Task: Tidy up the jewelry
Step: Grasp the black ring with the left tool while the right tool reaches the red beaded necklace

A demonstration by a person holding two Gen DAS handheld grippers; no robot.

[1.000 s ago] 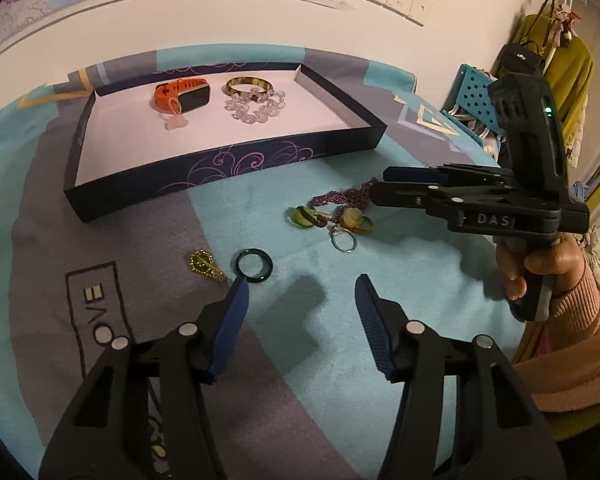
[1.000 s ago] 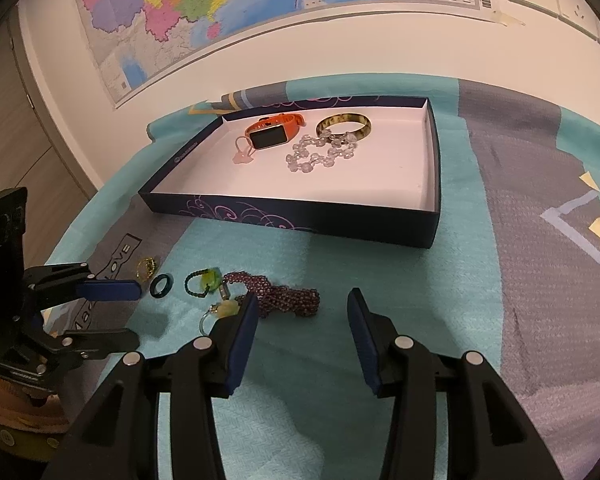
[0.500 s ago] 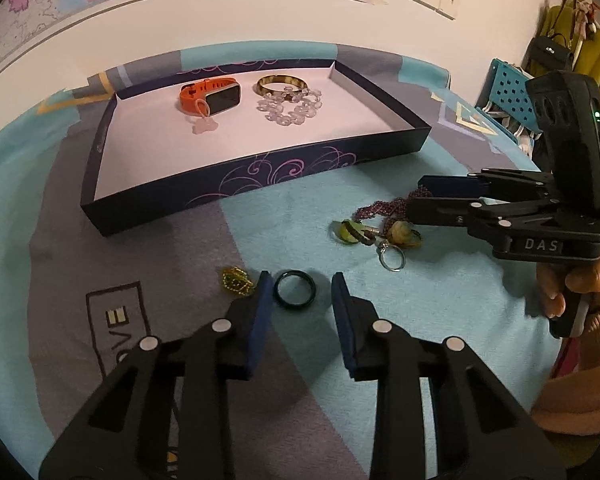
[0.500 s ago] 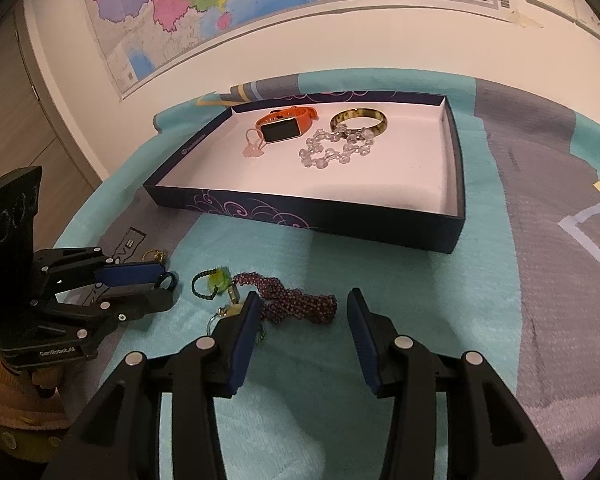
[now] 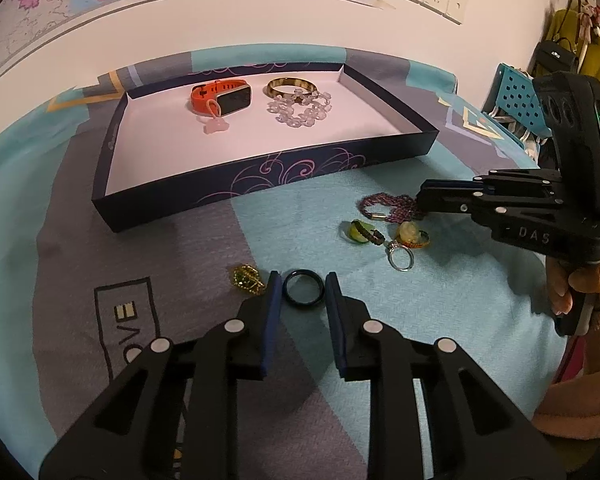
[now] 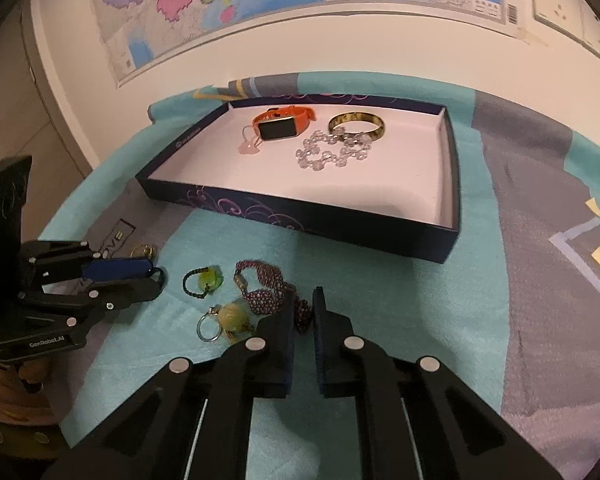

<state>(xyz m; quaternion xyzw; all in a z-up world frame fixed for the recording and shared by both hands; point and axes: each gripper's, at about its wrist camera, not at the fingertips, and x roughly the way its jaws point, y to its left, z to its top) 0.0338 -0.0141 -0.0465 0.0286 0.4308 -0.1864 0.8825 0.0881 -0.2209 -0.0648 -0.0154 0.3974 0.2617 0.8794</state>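
A dark ring (image 5: 303, 287) lies on the cloth between my left gripper's (image 5: 300, 280) fingers, which touch its two sides. My right gripper (image 6: 303, 300) is nearly closed around the end of a purple beaded bracelet (image 6: 266, 284), which also shows in the left wrist view (image 5: 388, 205). Beside it lie a green-bead cord ring (image 6: 204, 280), a yellow-bead charm (image 6: 234, 316) and a silver ring (image 5: 400, 258). A gold piece (image 5: 247, 278) lies left of the dark ring.
A dark blue tray (image 5: 260, 184) stands behind, holding an orange watch (image 5: 222, 98), a gold bangle (image 5: 290, 86) and a clear bead bracelet (image 5: 300, 110). A patterned teal and grey cloth (image 5: 320, 360) covers the table. A wall rises close behind.
My left gripper moved forward and narrowed around the dark ring. My right gripper moved forward and narrowed onto the purple bracelet's end.
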